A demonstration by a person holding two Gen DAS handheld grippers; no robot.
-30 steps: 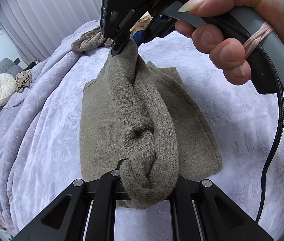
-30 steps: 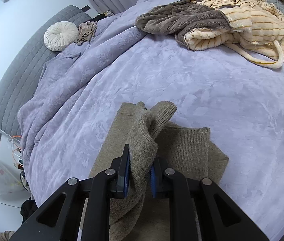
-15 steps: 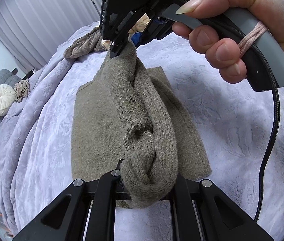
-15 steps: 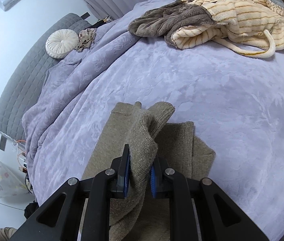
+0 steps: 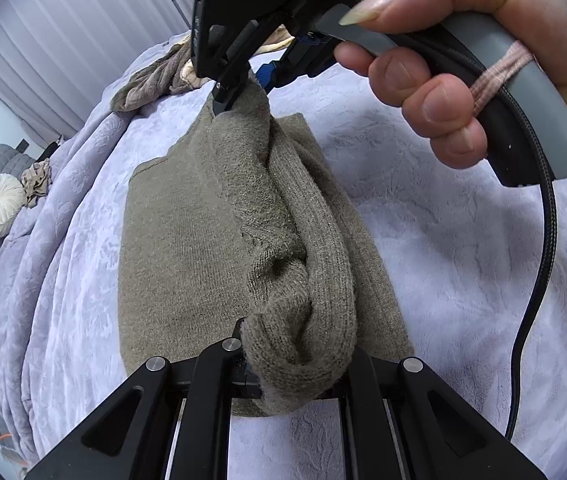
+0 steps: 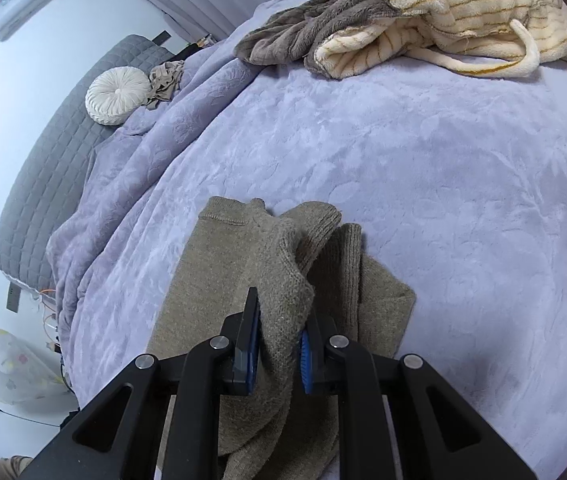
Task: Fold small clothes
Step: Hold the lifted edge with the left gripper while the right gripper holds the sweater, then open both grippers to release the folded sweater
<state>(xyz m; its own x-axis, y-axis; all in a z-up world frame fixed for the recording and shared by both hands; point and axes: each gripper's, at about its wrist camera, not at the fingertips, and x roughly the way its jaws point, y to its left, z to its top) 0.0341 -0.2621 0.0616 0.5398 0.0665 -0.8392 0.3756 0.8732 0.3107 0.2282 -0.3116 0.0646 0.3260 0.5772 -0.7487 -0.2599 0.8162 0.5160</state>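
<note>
Left wrist view: olive-brown knitted sweater [image 5: 187, 248] spread on the lavender plush bedspread [image 5: 463, 264], one ribbed edge lifted into a ridge above the flat body. Left hand-held gripper [image 5: 283, 364] clamped on a thick bunch of knit at the near end of that ridge, jaws almost closed. Right hand-held gripper [image 5: 243, 84], gripped by a hand [image 5: 467, 64], pinching the far end of the same ridge.

Right wrist view: right hand-held gripper [image 6: 279, 344] squeezed onto a wad of sweater [image 6: 219, 264] between its blue pads [image 6: 305, 356], jaws narrow but held apart by the cloth. Beyond the sweater, well apart: cream striped fleece robe [image 6: 455, 8], round white pleated cushion [image 6: 117, 96].

Likely soft, limp, fairly light, grippy rather than slick; sagging between the two holds, so best taken at the ribbed edge near both ends, kept taut while laid over the body.
</note>
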